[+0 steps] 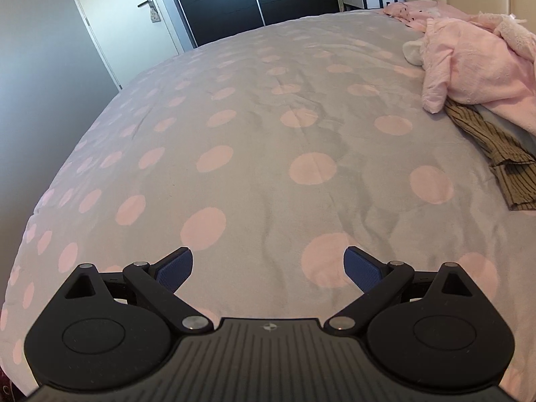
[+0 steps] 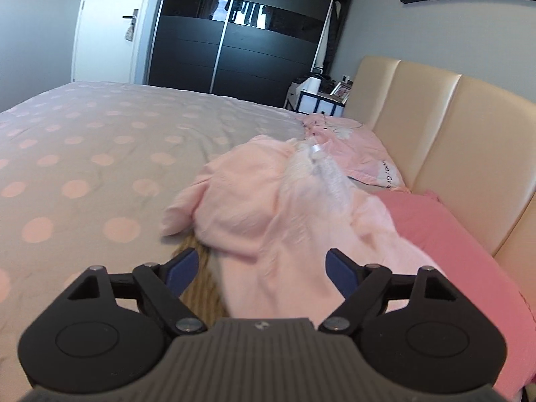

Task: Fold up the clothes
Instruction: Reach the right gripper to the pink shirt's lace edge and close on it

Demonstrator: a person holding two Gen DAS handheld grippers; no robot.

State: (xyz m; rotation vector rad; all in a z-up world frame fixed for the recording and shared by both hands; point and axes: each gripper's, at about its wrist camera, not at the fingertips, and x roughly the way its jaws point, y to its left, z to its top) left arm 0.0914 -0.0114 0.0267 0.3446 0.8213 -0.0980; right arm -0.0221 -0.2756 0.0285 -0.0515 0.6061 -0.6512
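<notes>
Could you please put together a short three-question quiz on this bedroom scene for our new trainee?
1. True or false: the left gripper is holding a garment.
2. Which item lies partly under the crumpled pale pink garment? A) a brown striped garment B) a blue towel C) a white sock
3. Fill in: the right gripper has its blue-padded fingers ____ above the pink pile on the grey duvet with pink dots.

Key: 1. False; it is open over bare duvet. 2. A. 3. open.
</notes>
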